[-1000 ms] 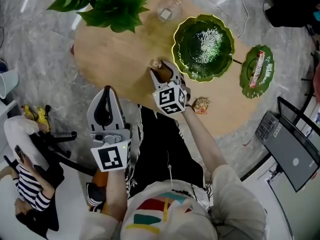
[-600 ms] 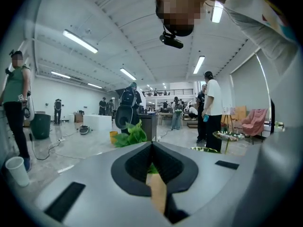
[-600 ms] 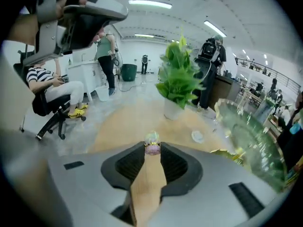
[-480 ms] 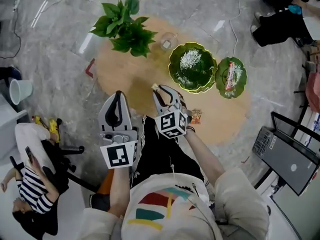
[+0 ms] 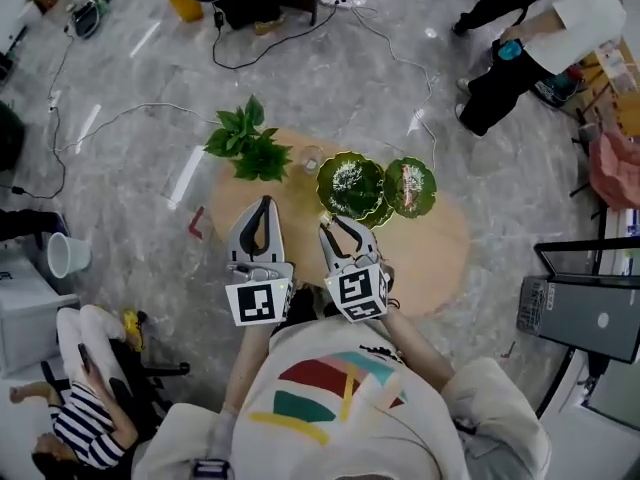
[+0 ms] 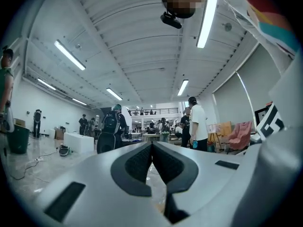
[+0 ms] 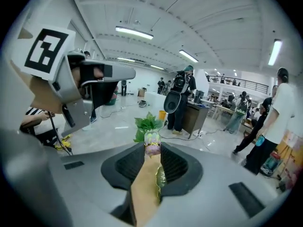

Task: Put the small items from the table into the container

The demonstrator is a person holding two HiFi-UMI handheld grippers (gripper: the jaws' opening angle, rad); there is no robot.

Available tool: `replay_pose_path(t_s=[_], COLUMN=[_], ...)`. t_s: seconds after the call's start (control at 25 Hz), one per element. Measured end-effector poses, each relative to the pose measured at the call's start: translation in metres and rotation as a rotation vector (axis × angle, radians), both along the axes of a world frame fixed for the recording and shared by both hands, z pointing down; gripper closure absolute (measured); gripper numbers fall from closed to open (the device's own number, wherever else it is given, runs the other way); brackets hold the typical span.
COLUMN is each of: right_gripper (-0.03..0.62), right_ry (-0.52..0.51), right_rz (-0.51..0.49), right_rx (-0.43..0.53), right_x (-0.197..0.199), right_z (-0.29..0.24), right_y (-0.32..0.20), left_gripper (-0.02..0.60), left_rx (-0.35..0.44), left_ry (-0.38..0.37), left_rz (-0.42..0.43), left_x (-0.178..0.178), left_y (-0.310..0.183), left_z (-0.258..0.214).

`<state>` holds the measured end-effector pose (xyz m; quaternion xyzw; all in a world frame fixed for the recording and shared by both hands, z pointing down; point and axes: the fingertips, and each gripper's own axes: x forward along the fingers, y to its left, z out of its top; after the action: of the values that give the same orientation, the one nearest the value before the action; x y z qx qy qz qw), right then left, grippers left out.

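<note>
Snack packet (image 7: 144, 190) is clamped in my right gripper (image 5: 338, 230), left gripper (image 5: 262, 211) pinched closed on nothing, both near the table (image 5: 440, 258).

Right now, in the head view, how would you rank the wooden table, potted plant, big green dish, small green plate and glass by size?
1. Wooden table.
2. Potted plant and big green dish: too alike to rank.
3. Small green plate.
4. Glass.

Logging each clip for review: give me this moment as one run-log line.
left gripper: shut, empty | right gripper: shut on wrapped snack | round table: plant, glass, large green dish, small green dish
</note>
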<state>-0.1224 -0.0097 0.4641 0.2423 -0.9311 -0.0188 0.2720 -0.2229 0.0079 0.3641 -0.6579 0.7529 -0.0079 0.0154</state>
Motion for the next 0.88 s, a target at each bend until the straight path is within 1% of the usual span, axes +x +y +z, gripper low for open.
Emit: replay_pose_path(t_s=[0.08, 0.16, 0.28, 0.36, 0.44, 0.52, 0.68, 0.76, 0.88], right_gripper=[0.48, 0.48, 0.48, 0.48, 0.48, 0.48, 0.48, 0.48, 0.48], right_ry=[0.002, 0.019, 0.039, 0.027, 0.003, -0.011, 0.017, 0.064, 0.158], right_rz=[0.039, 0.048, 0.038, 0.042, 0.052, 0.089, 0.217, 0.277, 0.329], right_rx=[-0.018, -0.029, -0.014, -0.023, -0.065, -0.118, -0.187, -0.224, -0.225], right_x=[0.013, 0.021, 0.023, 0.022, 0.023, 0.024, 0.029, 0.031, 0.034], right_z=[-0.003, -0.002, 0.001, 0.001, 0.005, 0.015, 0.051, 0.078, 0.122], right_y=[0.003, 0.01, 0.016, 0.016, 0.017, 0.011, -0.022, -0.046, -0.083], left_gripper=[0.574, 0.574, 0.574, 0.574, 0.574, 0.574, 0.572, 0.574, 0.574], left_rx=[0.025, 0.048, 0.043, 0.037, 0.031, 0.024, 0.008, -0.016, -0.054], left_ry=[0.002, -0.004, -0.004, -0.007, -0.028, -0.041, -0.026, -0.023, 0.0], left_rz=[0.016, 0.034, 0.06, 0.065, 0.068, 0.075, 0.082, 0.087, 0.073], left_x=[0.007, 0.014, 0.02, 0.02, 0.023, 0.025, 0.026, 0.026, 0.023], left_y=[-0.007, -0.011, -0.011, -0.01, -0.009, -0.009, -0.007, -0.004, 0.0], left_z=[-0.008, -0.015, -0.018, -0.016, -0.014, -0.012, -0.006, 0.0, 0.014])
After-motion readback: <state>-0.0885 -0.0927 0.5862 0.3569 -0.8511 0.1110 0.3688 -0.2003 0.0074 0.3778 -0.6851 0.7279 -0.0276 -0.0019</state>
